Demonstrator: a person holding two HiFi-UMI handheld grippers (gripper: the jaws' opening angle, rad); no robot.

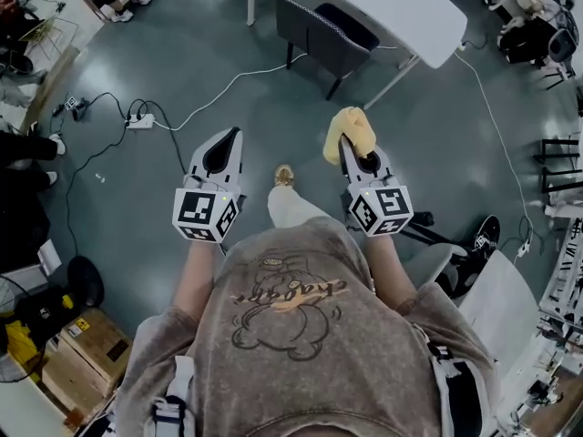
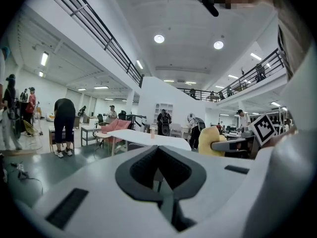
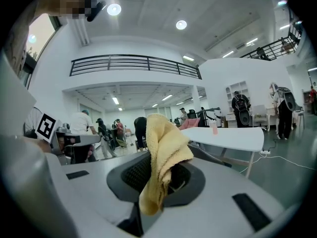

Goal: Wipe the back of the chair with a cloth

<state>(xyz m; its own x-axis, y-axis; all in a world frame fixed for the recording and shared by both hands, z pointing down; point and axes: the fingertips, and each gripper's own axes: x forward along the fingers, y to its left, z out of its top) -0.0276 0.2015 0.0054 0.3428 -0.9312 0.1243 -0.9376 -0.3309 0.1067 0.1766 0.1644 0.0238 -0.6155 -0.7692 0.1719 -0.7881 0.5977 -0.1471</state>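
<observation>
At far left a brown cardboard box (image 1: 86,344) sits on the dark, smooth, slightly glossy floor (image 1: 182,62). A white power strip (image 1: 141,121) trails a thin cable across that floor. My left gripper (image 1: 230,139) is a pale wedge-shaped shell with ribbed black pads. In the left gripper view its jaws meet at the tips, and there is nothing between them, only a hollow diamond gap behind.

Ahead, well apart from both tools, the chair (image 1: 319,39) stands tucked against a long white table (image 1: 401,7). It is dark grey and looks upholstered, with a faint stitched pattern, thin dark legs and its back turned toward me.

My right gripper (image 1: 351,148) is clamped on the cloth (image 1: 351,133). The cloth is a soft, nubby yellow towel, bunched and folded, standing up above the pads with one end drooping down between them. It touches nothing but the jaws. In the right gripper view the room is a bright white hall with a railed balcony and round ceiling lights.
</observation>
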